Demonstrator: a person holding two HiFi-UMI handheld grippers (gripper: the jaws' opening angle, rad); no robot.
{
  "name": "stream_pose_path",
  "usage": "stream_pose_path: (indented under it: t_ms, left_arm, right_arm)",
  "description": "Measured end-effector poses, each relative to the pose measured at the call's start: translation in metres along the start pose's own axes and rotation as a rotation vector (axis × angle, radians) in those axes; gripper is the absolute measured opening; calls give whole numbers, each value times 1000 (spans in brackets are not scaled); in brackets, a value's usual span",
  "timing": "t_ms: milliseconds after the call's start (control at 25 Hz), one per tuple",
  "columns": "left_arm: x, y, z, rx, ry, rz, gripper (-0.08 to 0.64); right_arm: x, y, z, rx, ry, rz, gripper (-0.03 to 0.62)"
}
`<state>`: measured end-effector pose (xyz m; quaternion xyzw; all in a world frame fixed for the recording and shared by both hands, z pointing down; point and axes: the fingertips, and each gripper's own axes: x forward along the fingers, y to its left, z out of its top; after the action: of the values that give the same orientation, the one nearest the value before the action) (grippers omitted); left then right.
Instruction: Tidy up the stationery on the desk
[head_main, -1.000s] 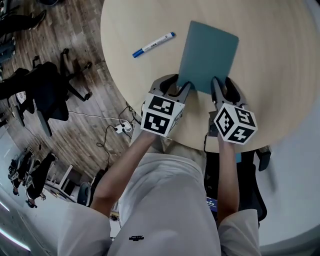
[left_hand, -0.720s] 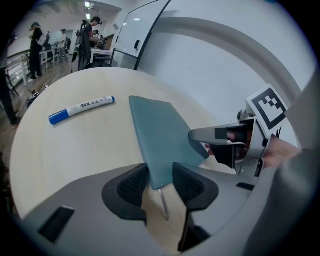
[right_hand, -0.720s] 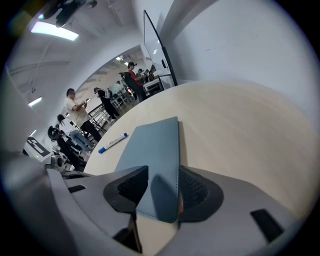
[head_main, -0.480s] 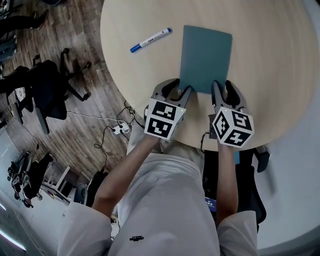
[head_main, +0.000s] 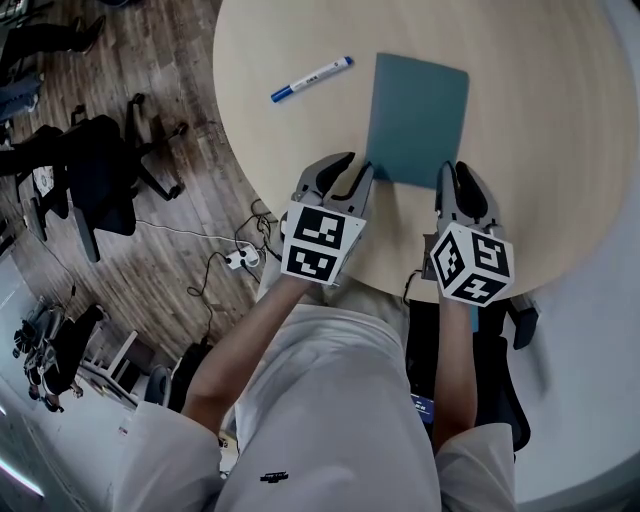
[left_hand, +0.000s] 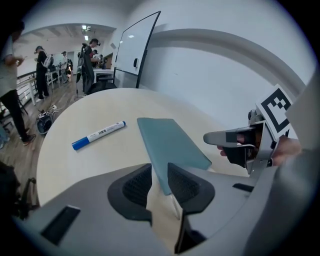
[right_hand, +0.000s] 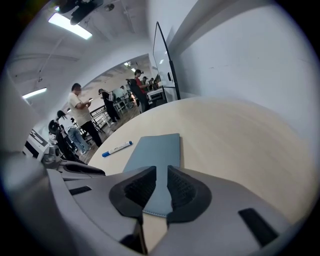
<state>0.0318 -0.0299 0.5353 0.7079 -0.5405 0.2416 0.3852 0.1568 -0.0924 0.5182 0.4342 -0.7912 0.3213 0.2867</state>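
Two grippers, one teal book and one pen on a round table.

Head view: the book (head_main: 418, 115) lies flat on the table (head_main: 540, 130), long side running away from the person. The pen (head_main: 312, 78), white w/ blue cap, lies to its L, near but apart. The L gripper (head_main: 358, 165) has its tips at the book's near-L corner, and the R gripper (head_main: 454, 170) at the near-R corner. Chairs (head_main: 90, 180) and cables (head_main: 215, 265) are on the wood floor past the table edge.

L gripper view: the jaws have just been closing and stand approx. half apart. The book's (left_hand: 170, 142) near-L corner lies in the gap, close to the R pad. A strip of table shows btw. the book's edge and the L pad, and no pinch is seen. The pen (left_hand: 98, 135) is off to the L, well clear. A whiteboard (left_hand: 135, 47) stands in the bg.

R gripper view: these jaws have also just been closing and stand approx. half apart. The book's (right_hand: 155, 150) near edge lies in the gap and runs on behind both pads. No pinch is seen, and whether the pads touch its cover cannot be told. The pen (right_hand: 117, 148) lies L of the book. People (right_hand: 80, 112) stand in the bg.
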Motion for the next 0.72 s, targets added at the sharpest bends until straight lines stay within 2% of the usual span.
stream_pose_path:
  t_ms: [160, 320, 720]
  left_arm:
    - [-13, 16, 15, 12, -65, 56, 63]
    - [-26, 35, 29, 26, -113, 85, 54]
    - [-38, 81, 48, 89, -126, 128, 54]
  right_arm:
    - [2, 14, 1, -13, 6, 17, 81]
    - [6, 40, 7, -23, -5, 60, 78]
    - [21, 92, 16, -33, -3, 131, 78]
